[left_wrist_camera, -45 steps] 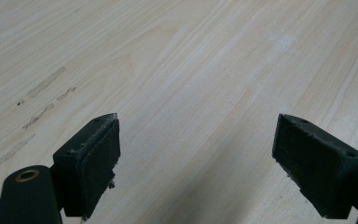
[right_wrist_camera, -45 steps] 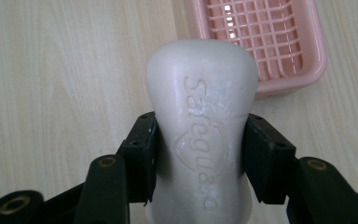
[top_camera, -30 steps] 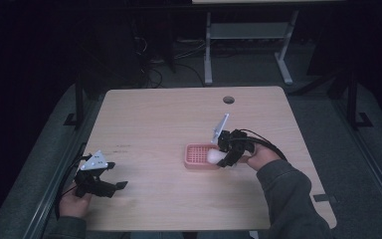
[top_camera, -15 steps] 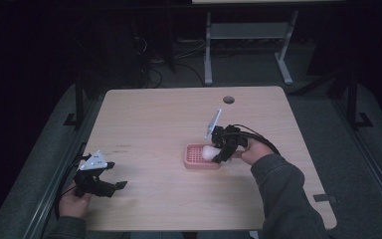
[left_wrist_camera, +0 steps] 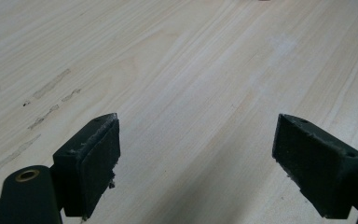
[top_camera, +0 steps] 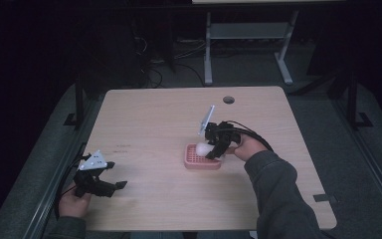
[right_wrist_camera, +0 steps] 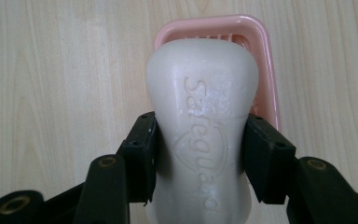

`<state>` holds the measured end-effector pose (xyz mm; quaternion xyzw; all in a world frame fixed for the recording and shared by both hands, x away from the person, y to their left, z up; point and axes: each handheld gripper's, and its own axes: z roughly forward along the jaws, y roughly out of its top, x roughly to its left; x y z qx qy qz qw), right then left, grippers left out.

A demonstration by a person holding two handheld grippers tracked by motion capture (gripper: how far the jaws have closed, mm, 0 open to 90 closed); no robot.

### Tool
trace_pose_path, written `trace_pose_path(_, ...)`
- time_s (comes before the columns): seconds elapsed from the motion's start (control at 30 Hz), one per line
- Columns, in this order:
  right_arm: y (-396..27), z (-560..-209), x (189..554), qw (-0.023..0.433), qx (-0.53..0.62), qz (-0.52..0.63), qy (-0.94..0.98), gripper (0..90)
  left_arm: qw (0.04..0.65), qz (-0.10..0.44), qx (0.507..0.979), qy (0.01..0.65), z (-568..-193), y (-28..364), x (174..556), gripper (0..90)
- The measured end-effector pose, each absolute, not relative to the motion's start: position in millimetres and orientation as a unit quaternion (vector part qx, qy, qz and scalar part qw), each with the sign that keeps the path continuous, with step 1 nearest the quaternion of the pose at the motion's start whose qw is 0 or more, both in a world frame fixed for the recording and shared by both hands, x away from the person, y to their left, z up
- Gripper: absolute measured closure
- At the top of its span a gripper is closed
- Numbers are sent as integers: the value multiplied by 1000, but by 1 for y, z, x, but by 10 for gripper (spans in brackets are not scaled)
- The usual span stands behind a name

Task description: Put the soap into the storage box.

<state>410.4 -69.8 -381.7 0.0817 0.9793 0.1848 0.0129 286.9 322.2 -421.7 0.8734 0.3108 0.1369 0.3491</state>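
The right gripper (right_wrist_camera: 200, 154) grips a white soap bar (right_wrist_camera: 203, 116) over the pink soap dish (right_wrist_camera: 265, 60), hiding most of the dish. Well left of the dish, the left gripper (left_wrist_camera: 196, 158) gapes over bare table (left_wrist_camera: 191, 70).

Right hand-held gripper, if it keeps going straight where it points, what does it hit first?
Probably the pink soap dish: the right hand-held gripper holds a white soap bar over it. The gap between them is unclear.

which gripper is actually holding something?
The right gripper: its jaws clamp the white soap bar over the pink dish. The left gripper is open.
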Motion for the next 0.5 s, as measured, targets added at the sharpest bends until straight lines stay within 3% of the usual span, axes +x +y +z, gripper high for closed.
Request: trace_pose_path(0.5,-56,-396,417,11,80,173,982,493,350,138,873,310,-422,323,287,149)
